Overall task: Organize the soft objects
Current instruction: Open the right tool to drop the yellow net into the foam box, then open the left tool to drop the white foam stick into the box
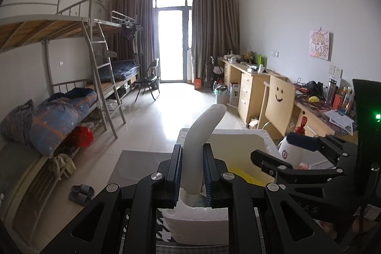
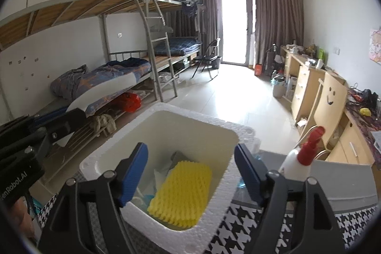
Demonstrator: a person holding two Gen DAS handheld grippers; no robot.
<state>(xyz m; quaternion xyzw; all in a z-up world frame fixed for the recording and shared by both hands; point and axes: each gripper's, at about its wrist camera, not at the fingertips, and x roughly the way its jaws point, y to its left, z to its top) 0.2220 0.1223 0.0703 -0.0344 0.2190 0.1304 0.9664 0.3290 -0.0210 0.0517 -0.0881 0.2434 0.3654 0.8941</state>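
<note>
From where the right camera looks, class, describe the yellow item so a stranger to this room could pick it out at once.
Find the white foam box on the houndstooth cloth, just ahead of the open right gripper. Inside it, on top of pale wrappers, lies the yellow foam pad. It is the only bright yellow thing in the box, with a ridged, wavy surface.

The foam box (image 2: 228,173) looks rough, grainy polystyrene; the yellow sponge (image 2: 182,194) is ridged and matt; the white foam strip (image 1: 202,142) appears smooth; floor tiles (image 1: 166,116) gleam glossy.
</note>
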